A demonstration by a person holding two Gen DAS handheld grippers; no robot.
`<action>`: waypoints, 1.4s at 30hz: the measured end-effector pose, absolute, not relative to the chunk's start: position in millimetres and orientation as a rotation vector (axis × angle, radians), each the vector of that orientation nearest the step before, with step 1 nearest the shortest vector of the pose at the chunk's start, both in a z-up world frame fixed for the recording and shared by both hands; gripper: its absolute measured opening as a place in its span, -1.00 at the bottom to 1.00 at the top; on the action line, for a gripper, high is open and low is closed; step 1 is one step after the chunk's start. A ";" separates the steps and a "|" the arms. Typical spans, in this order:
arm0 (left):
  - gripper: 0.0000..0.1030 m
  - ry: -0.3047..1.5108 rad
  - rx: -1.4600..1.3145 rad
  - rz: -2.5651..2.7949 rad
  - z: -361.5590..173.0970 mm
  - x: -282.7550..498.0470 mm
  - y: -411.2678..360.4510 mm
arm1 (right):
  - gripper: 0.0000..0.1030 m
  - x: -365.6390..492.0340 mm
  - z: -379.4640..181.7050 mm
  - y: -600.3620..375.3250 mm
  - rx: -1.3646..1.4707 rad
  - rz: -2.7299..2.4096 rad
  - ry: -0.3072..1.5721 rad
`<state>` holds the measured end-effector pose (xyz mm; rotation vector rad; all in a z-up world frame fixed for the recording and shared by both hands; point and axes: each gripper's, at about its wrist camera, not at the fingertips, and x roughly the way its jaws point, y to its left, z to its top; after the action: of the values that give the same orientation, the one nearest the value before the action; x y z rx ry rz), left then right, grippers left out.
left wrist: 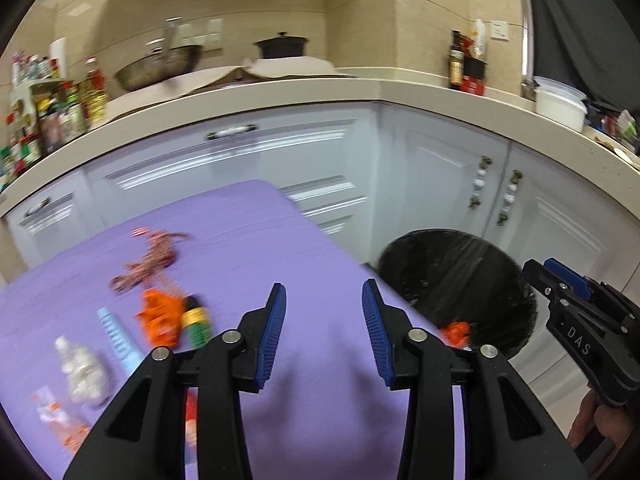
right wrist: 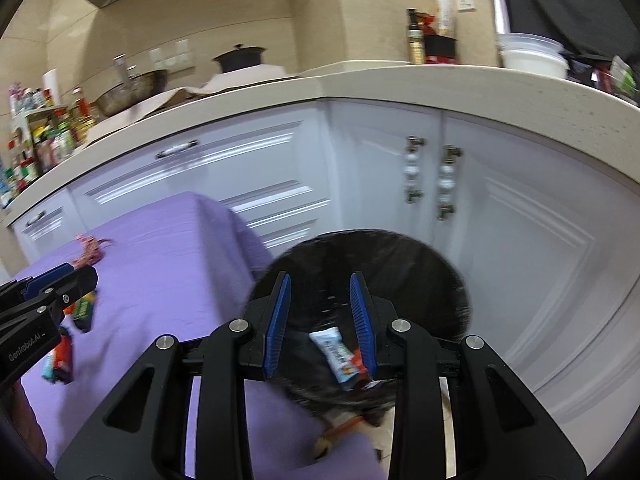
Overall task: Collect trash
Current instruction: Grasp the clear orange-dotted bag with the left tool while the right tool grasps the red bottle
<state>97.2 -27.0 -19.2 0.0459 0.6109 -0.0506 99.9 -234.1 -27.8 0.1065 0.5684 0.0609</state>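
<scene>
A: How many tools?
B: Two. The left tool point(left wrist: 324, 312) is wide open and empty over the purple desk point(left wrist: 248, 240); the right tool point(right wrist: 320, 304) is open above the black bin point(right wrist: 440, 280), lower centre.
A: Trash?
B: One blue-white wrapper point(right wrist: 334, 354) lies between the right tool's fingers, untouched, over the bin. About six blurred pieces point(left wrist: 160, 316) lie lower left on the desk.

Left wrist view: taken from above the purple table point(left wrist: 280, 248), faced toward the corner cabinets point(left wrist: 240, 152), wrappers seen close at lower left. Right wrist view: held close over the black bin point(right wrist: 432, 264), angled down. Shared by both: table, bin point(left wrist: 472, 264), cabinets point(right wrist: 248, 160), countertop point(left wrist: 320, 92).
</scene>
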 end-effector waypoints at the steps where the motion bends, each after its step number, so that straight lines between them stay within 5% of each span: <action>1: -0.19 0.610 0.047 -0.029 -19.5 91.1 -17.7 | -0.41 98.0 -27.5 -226.3 0.102 0.078 0.570; 18: -0.15 0.650 -0.027 0.225 -35.0 10.4 111.1 | -0.39 54.3 -25.3 -86.3 -0.022 0.383 0.605; 24: -0.10 0.670 -0.058 0.281 -43.4 -5.6 139.5 | -0.16 41.5 -26.9 -53.6 -0.056 0.448 0.610; 42: -0.02 0.726 -0.108 0.273 -63.7 -10.2 162.3 | -0.16 50.8 -47.1 -18.6 -0.105 0.513 0.708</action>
<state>-10.2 162.3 -63.7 -0.1080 0.7259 0.2730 50.8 -18.6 -47.1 -0.1053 0.7083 0.5127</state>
